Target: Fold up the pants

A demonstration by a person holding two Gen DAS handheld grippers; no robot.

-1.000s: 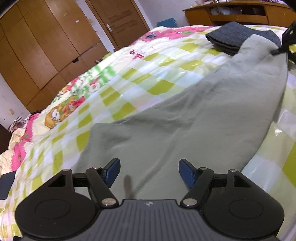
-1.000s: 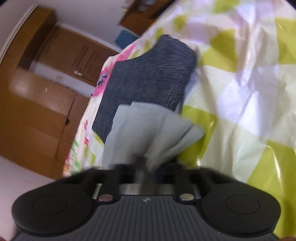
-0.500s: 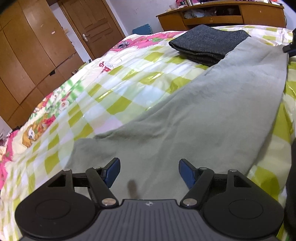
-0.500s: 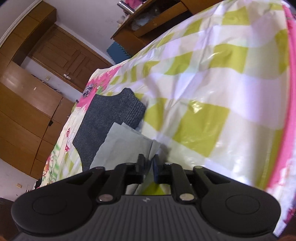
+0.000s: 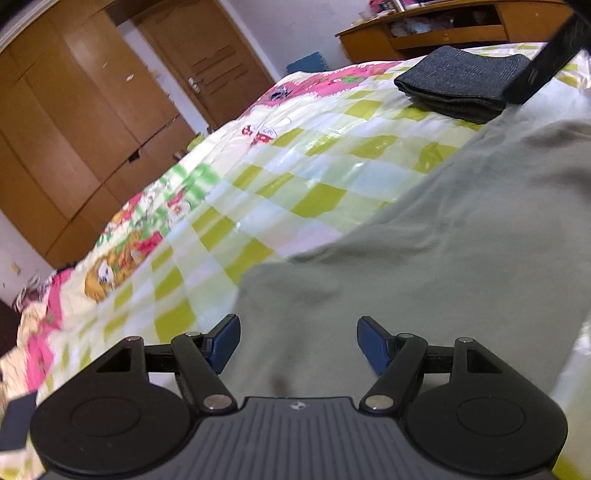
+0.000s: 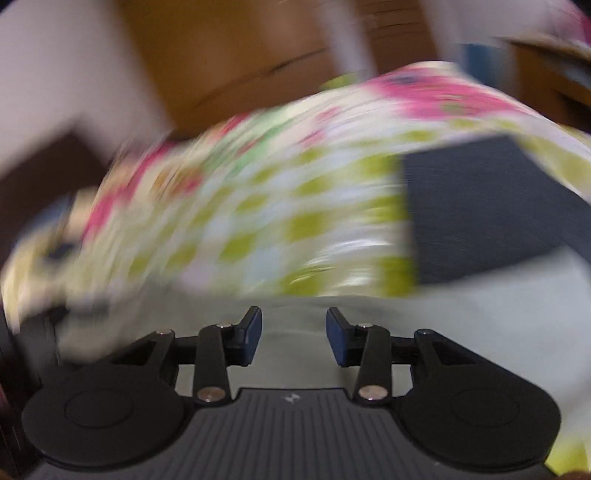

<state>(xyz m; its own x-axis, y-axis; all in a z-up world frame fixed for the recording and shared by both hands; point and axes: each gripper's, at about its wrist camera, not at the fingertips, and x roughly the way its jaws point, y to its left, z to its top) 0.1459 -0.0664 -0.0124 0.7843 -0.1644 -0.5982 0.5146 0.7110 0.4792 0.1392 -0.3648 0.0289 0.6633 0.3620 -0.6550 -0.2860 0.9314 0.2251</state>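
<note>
I count one bed (image 5: 295,147), its green-and-white checked cover with pink cartoon prints filling most of both views. On it lies one pair of pale grey-green pants (image 5: 424,258), spread flat across the near right part of the cover. Beyond the pants sits one folded dark grey garment (image 5: 461,85), near their far edge. My left gripper (image 5: 297,345) hangs over the near end of the pants, its blue pads wide apart and holding nothing. My right gripper (image 6: 294,338) is also parted and empty, with pale cloth beneath it. Only the left view shows the wooden wardrobe (image 5: 74,129), the door (image 5: 207,62) and the shelf unit (image 5: 443,33) sharply; the right view is heavily blurred.
</note>
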